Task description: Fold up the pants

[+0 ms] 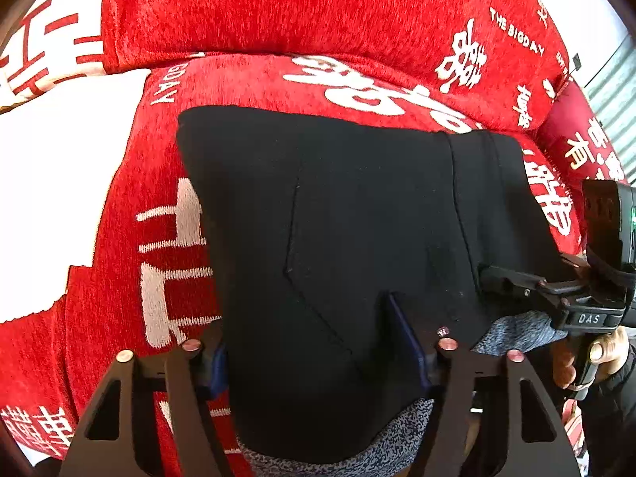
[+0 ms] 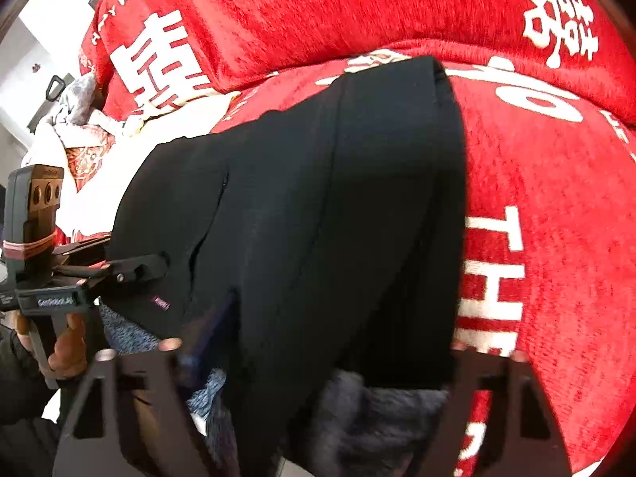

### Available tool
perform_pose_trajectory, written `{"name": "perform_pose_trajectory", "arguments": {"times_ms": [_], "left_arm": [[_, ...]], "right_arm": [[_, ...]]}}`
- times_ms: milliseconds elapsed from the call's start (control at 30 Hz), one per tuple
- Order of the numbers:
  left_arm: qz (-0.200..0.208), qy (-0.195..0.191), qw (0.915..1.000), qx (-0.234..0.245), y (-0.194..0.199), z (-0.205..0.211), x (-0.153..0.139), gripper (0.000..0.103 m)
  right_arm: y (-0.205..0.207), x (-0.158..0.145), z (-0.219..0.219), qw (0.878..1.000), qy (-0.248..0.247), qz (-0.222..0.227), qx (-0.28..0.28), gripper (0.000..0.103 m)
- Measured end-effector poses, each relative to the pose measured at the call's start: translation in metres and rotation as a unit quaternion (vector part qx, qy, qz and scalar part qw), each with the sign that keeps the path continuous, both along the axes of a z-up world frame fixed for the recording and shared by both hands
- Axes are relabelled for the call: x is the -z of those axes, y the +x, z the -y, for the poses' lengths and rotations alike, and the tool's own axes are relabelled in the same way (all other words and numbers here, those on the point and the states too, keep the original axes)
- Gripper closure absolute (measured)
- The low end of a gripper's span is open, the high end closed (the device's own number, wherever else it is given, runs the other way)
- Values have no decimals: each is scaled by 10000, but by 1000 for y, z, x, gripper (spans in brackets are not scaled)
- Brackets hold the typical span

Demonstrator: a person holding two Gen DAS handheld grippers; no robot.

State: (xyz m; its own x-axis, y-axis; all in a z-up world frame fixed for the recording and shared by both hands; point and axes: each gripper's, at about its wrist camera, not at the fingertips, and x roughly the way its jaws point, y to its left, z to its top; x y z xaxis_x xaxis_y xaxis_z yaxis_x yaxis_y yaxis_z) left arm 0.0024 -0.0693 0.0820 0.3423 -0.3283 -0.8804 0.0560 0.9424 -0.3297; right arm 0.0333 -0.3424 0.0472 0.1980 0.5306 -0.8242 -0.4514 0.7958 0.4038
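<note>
The black pants (image 1: 357,218) lie partly folded on the red sofa (image 1: 278,8) (further folds likely remain); left tool (image 1: 322,342) and right tool (image 2: 314,357) spread wide, straddling fabric.

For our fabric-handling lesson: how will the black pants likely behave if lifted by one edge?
Probably floppy: the pants drape over the red sofa cover, following its curve. Likely not slippery, since the grey lining looks fleecy. The folded layers may slide apart unless both edges are gripped.
</note>
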Motion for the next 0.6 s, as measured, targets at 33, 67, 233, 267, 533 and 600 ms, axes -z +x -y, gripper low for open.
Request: {"name": "perform_pose_trajectory", "arguments": {"times_ms": [33,67,233,267,533,600], "left_arm": [[5,-14,10000,-16,1,0,0,40],[5,-6,10000,-21,1,1,0,41],[58,68,9999,51,0,3,-12,56],[48,47,10000,44,0,2,-14,56],[164,45,9998,40,4,-2,-33,57],[267,83,9996,23,5,-3,-42,57]], "right_arm": [[0,-2,3,10000,49,-8,17,35],[-1,-4,3,10000,63,1,13,37],[-5,-15,-2,9999,-1,125,-5,44],[-6,-19,-3,9999,41,150,-9,47],[-8,-47,-11,9992,176,336,-90,49],[-6,-53,-14,9991,188,366,-91,49]]}}
